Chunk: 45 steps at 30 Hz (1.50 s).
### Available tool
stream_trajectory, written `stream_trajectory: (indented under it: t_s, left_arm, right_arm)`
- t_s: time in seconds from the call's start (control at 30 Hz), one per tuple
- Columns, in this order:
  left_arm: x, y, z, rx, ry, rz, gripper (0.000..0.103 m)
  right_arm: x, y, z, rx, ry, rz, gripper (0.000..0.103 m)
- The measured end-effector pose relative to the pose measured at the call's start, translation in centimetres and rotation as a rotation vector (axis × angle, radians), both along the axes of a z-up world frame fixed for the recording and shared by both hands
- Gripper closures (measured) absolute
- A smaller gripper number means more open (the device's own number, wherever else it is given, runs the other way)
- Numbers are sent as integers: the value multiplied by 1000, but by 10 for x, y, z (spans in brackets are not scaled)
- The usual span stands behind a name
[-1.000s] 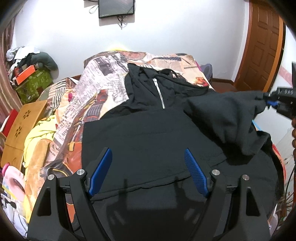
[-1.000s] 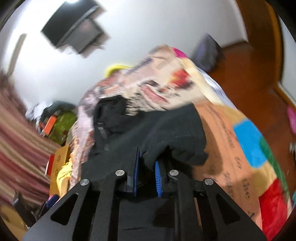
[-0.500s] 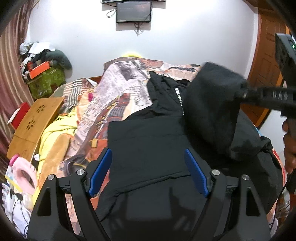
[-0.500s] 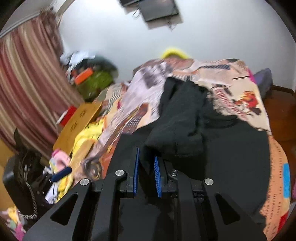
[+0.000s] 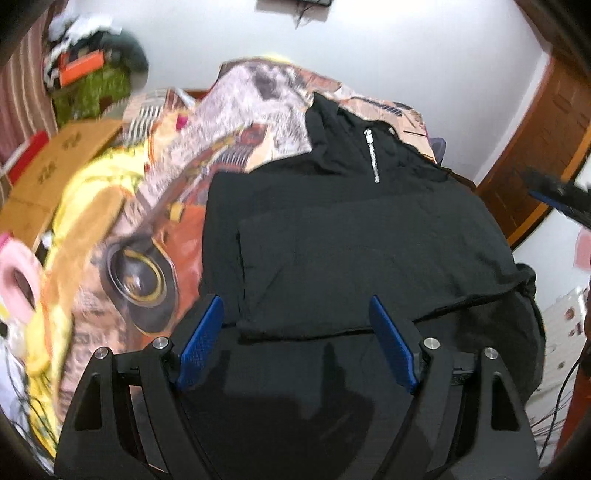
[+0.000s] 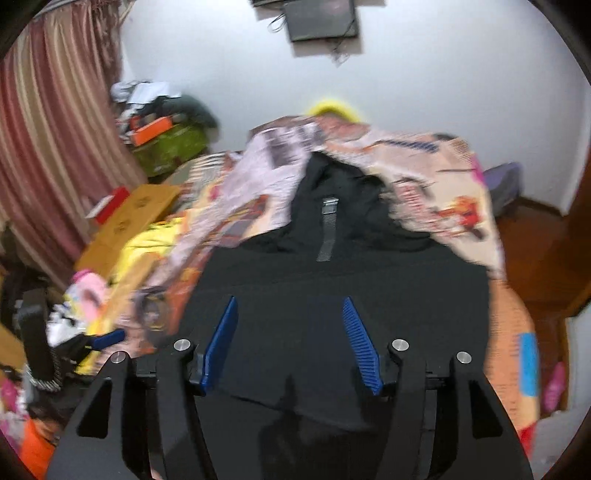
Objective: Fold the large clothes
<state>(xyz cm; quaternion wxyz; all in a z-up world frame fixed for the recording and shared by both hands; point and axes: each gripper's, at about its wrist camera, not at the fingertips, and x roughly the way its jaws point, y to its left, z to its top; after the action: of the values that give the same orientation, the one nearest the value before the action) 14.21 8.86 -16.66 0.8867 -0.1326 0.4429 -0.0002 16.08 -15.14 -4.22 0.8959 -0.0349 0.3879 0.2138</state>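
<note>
We hold both grippers over a black hooded sweatshirt (image 5: pixel 354 236) that lies face up on a bed, spread over a printed bedsheet (image 5: pixel 255 110) with newspaper-like patterns and a cartoon car. The hood points toward the far white wall, and a short silver zipper (image 5: pixel 372 155) runs down from the collar. One sleeve is folded across the chest — its cuff edge ends near the garment's left side in the left wrist view.

The left gripper (image 5: pixel 295 343) hangs above the lower part of the sweatshirt with its blue pads set wide apart and nothing between them. The right gripper (image 6: pixel 291 343) hovers over the middle of the garment; its jaws are opening, and the pads press on no cloth — only the flat fabric shows below the gap. In the left wrist view the right gripper appears as a dark blurred shape with a blue edge at the far right, clear of the garment.

Beside the bed we see a wooden folding table (image 6: pixel 129 218), a yellow cloth (image 5: pixel 85 192), a green box (image 6: pixel 170 147) with clutter on top, and a striped curtain (image 6: pixel 48 122). A dark screen (image 6: pixel 321 18) hangs on the wall.
</note>
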Motion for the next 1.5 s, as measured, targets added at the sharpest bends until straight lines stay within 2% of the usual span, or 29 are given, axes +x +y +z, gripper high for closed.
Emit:
stream_trajectory:
  t_s: [0.13, 0.2, 0.3, 0.47, 0.6, 0.67, 0.77, 0.83, 0.87, 0.9, 0.93, 1.03, 1.07, 1.17, 1.23, 1.37, 1.43, 1.5]
  left_arm:
    - [6, 12, -14, -97, 49, 41, 23]
    - [7, 21, -25, -176, 82, 78, 23]
    - [10, 25, -39, -222, 117, 114, 23]
    - [16, 29, -64, -405, 189, 133, 23]
    - [23, 30, -82, -584, 225, 132, 31]
    - [27, 30, -85, -618, 220, 139, 31]
    - [36, 30, -86, -587, 223, 167, 35]
    - [43, 27, -81, -500, 226, 182, 54]
    - [44, 27, -79, -454, 224, 184, 59]
    - [48, 21, -72, -352, 211, 187, 70]
    - [50, 16, -66, -278, 197, 185, 75]
    - [54, -13, -35, 11, 100, 132, 86]
    - [55, -26, -17, 117, 42, 105, 87]
    - [61, -47, 29, 251, -98, 42, 89]
    - [68, -51, 65, 262, -195, 16, 89]
    - [87, -39, 114, 193, -301, -8, 89]
    - [95, -30, 128, 193, -336, -6, 89]
    - [108, -24, 130, 219, -345, 3, 89]
  right_arm:
    - [-1, -34, -1, -67, -29, -98, 47]
    - [-1, -52, -3, -87, -30, -145, 47]
    - [-1, -81, -13, -115, -15, -226, 47]
    - [-1, -116, -37, -92, 56, -303, 47]
    - [-5, -130, -51, -70, 102, -336, 47]
    - [-7, -135, -57, -58, 119, -338, 47]
    - [-8, -139, -60, -47, 129, -340, 47]
    - [-8, -143, -60, -40, 128, -340, 47]
    - [-7, -143, -58, -36, 127, -338, 47]
    - [-7, -144, -58, -34, 125, -337, 47]
    - [-7, -144, -57, -33, 120, -336, 47]
    - [-3, -144, -54, -36, 107, -333, 47]
    - [-2, -143, -51, -34, 100, -333, 47]
    - [2, -141, -45, -27, 80, -328, 47]
    - [5, -138, -41, -27, 69, -330, 47]
    - [9, -132, -35, 2, 61, -321, 47]
    - [11, -126, -35, 17, 62, -305, 47]
    - [13, -119, -39, 13, 75, -291, 47]
